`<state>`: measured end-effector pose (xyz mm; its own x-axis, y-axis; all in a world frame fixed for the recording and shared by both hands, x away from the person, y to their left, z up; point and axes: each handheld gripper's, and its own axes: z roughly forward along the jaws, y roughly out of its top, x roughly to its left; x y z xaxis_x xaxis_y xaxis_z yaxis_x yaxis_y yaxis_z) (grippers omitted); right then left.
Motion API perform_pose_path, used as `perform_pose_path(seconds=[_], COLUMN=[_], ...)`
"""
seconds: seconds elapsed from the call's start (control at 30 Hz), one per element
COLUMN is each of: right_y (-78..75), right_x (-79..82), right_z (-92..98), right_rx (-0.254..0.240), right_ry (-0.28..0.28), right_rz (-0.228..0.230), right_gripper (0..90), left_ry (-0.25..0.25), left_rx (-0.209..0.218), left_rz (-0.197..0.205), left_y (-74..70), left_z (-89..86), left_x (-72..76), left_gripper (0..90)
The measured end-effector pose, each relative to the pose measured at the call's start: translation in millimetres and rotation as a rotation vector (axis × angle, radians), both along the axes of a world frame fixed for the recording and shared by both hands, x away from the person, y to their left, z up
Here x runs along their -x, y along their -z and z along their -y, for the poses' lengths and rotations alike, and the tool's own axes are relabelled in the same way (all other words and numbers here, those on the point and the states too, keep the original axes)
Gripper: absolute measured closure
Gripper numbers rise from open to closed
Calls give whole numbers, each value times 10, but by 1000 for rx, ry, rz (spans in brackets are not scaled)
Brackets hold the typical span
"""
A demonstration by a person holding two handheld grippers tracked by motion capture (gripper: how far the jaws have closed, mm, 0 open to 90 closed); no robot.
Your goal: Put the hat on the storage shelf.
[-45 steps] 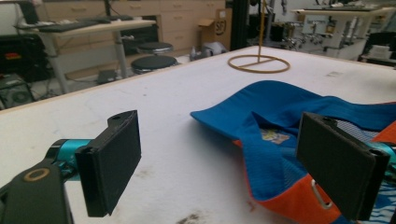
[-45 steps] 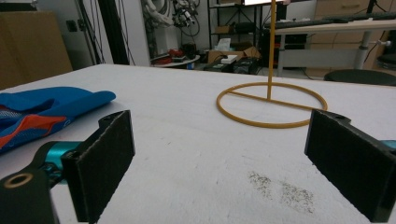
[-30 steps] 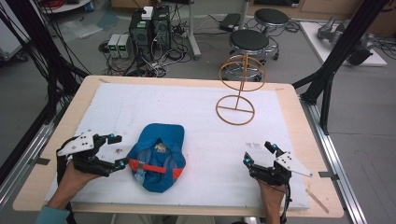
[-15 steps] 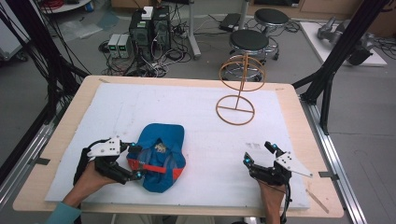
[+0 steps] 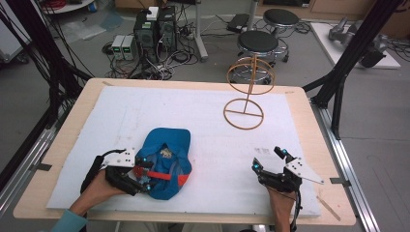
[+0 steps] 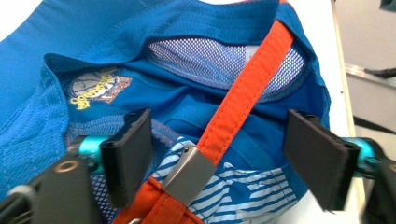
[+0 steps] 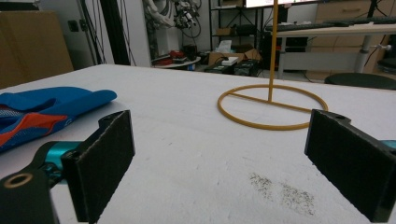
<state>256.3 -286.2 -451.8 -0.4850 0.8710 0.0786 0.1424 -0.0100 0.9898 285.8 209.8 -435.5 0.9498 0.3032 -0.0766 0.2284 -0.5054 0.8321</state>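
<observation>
A blue cap (image 5: pixel 164 162) lies upside down on the white mat (image 5: pixel 193 121), in the near-left part of the table, its open inside facing up. An orange strap (image 6: pixel 247 79) with a metal buckle (image 6: pixel 187 175) crosses the near side of the cap, and a patch of striped lining and a round badge show inside the crown.

The left gripper (image 5: pixel 140 173) is at the cap's near-left edge, held by the person's left hand (image 5: pixel 94 191), which comes in from the near edge of the table. In the left gripper view, its two black jaws straddle the strap and buckle: one jaw stands over the mesh at the left of the strap, the other at the cap's right rim. The jaws have just been closing, yet they stand wide, and a clear gap shows between each pad and the strap, so nothing is pinched between them.

The right gripper (image 5: pixel 268 159) rests on the mat at the near right, well apart from the cap, with the right hand (image 5: pixel 280 205) behind it. Its jaws are spread wide with only bare mat between them. In the right gripper view, the cap (image 7: pixel 46 112) lies off to the left.

Farther off, at the far right of the mat, stands a wire stand (image 5: pixel 246 92) of thin yellow-brown rod, a flat ring at its base and a rounded cage on top of an upright stem. The mat covers most of the wooden table (image 5: pixel 72 125).
</observation>
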Motion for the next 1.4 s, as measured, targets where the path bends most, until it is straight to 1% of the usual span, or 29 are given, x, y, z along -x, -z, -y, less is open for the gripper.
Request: perform_pose_path(seconds=[0.03, 0.13, 0.17, 0.27, 0.3, 0.33, 0.4, 0.6, 0.63, 0.73, 0.77, 0.8, 0.83, 0.97, 1.0, 1.07, 1.13, 1.2, 1.3, 1.4], right_y=[0, 0, 0, 0, 0, 1, 1, 1, 2, 1, 2, 1, 1, 1, 1, 2, 1, 1, 1, 1], right_x=[0, 1, 2, 6, 7, 6, 6, 5, 5, 6, 5, 6, 6, 6, 6, 5, 8, 8, 6, 8], right_z=[0, 1, 1, -1, -2, -3, -3, -4, -5, -5, -4, -4, -4, -4, -4, -3, -5, -5, -5, -5], right_rx=[0, 2, 1, -4, -4, -3, 1, 5, 6, 5, 6, 6, 6, 5, 4, 3, 0, 0, 3, 0], right_ry=[0, 1, 1, 2, 4, 4, 4, 7, 8, 8, 8, 9, 9, 9, 9, 7, 9, 9, 9, 10], right_rz=[1, 3, 4, -1, 0, 1, 4, 7, 7, 7, 7, 7, 7, 7, 7, 7, 3, 3, 7, 3], right_gripper=[73, 73, 73, 73, 73, 73, 73, 73, 74, 74, 74, 74, 73, 74, 73, 73, 73, 73, 74, 74], left_ry=[-5, -12, -17, -21, -24, -24, -27, -40, -41, -41, -34, -30, -31, -38, -40, -45, -48, -54, -49, -54], left_rx=[-19, -20, -3, -6, -3, -3, 1, -20, -22, -26, -31, -35, -33, -24, -16, 3, 29, 66, 98, 145], left_rz=[3, 1, -13, -12, -12, -12, -16, -22, -33, -31, -36, -34, -35, -39, -44, -39, -34, -30, -2, 16], left_y=[3, 12, 38, 60, 71, 71, 72, 74, 77, 79, 79, 73, 69, 51, 42, 21, -14, -67, -174, -285], left_z=[-4, -12, -48, -81, -124, -124, -153, -199, -216, -224, -223, -223, -218, -212, -209, -203, -193, -172, -133, -91], left_x=[2, 6, 29, 50, 69, 69, 84, 108, 113, 123, 136, 141, 147, 158, 162, 168, 173, 184, 191, 196], left_gripper=[274, 298, 320, 351, 385, 408, 428, 576, 595, 678, 678, 723, 745, 778, 782, 786, 790, 791, 792, 793])
